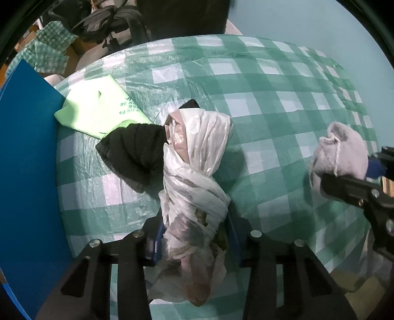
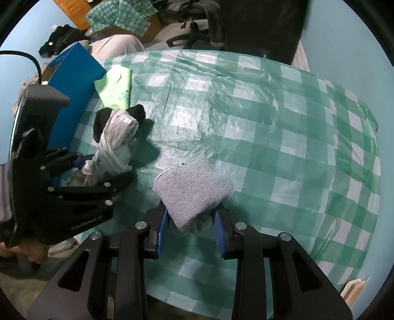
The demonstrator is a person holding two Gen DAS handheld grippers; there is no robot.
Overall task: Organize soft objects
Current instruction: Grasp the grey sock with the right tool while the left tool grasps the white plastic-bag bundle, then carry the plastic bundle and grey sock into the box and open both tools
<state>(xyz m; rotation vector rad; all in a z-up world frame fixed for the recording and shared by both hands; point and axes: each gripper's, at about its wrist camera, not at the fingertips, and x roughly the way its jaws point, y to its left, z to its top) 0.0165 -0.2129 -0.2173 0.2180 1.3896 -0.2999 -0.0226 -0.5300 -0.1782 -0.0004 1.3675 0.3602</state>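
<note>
- The left gripper [image 1: 194, 243] is clamped on a white plastic bag [image 1: 194, 187] twisted into a long bundle; its blue-padded fingers [image 1: 156, 243] press the bundle's lower part from both sides.
- The bag's upper end stretches away across the green-and-white checked tablecloth [image 1: 270, 98], lying over a black soft garment [image 1: 135, 152] that pokes out on its left and behind its top.
- Just beyond the black garment lies a flat light-green bag [image 1: 98, 108] with printed green lettering, its far edge against a blue board [image 1: 27, 152] standing along the table's left side.
- The right gripper [image 2: 192, 226] is closed on a folded grey knitted cloth [image 2: 194, 189] — the cloth bulges out forward from between the blue pads and sits over the tablecloth, to the right of the white bundle.
- Seen from the left wrist, the grey cloth [image 1: 339, 152] shows a loose thread dangling from it; whether it touches the table I cannot tell.
- Behind the table stands an office chair [image 2: 194, 32] with dark clothing draped on it, and another checked cloth [image 2: 118, 17] lies heaped on a brown box.
</note>
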